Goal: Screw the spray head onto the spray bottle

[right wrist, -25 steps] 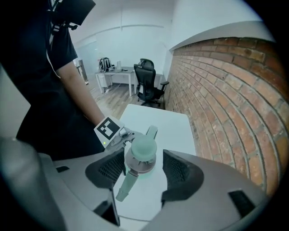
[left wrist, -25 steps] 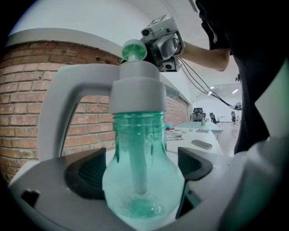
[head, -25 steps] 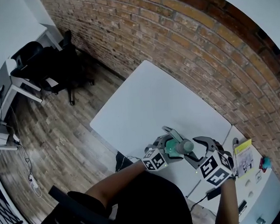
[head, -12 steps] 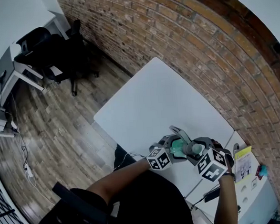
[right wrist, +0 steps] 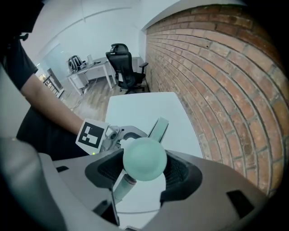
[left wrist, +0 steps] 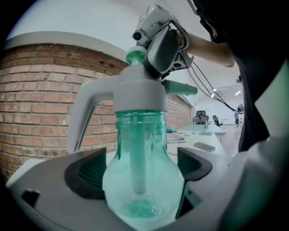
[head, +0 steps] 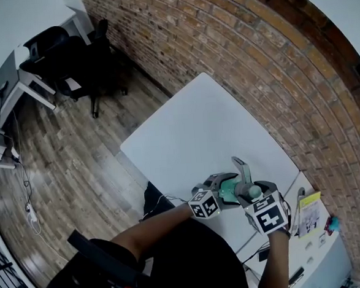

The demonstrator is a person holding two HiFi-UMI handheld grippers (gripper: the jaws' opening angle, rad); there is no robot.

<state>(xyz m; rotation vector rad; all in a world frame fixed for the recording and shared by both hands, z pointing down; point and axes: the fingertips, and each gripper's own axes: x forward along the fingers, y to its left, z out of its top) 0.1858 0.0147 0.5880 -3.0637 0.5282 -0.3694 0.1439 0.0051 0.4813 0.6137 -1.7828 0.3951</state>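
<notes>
**Both grippers on the spray bottle, head seated on its neck**

Nearest the camera in the head view, the person's two forearms reach over the near edge of the white worktop (head: 197,133). The left gripper (left wrist: 138,171) lies almost level, and its jaws stand wide with both pads pressed against the round belly of the translucent green spray bottle (left wrist: 158,180), which is held upright. A pale dip tube (left wrist: 137,158) hangs down inside it.

The grey spray head (left wrist: 135,92) sits on the bottle's neck, with its trigger lever (left wrist: 83,117) drooping to one side and a green nozzle (left wrist: 180,88) pointing to the other. How far it is threaded on cannot be told.

The right gripper (right wrist: 144,169) comes steeply down from above, its jaws closed narrowly on the round green knob (right wrist: 144,159) that tops the spray head.

Just beside the worktop, to the right, a second white surface carries a yellow-edged booklet (head: 309,208). Beyond runs a red brick wall (head: 254,55). Farther off, on the wooden floor (head: 64,154), a black office chair (head: 70,68) stands at a white desk (head: 22,90).
</notes>
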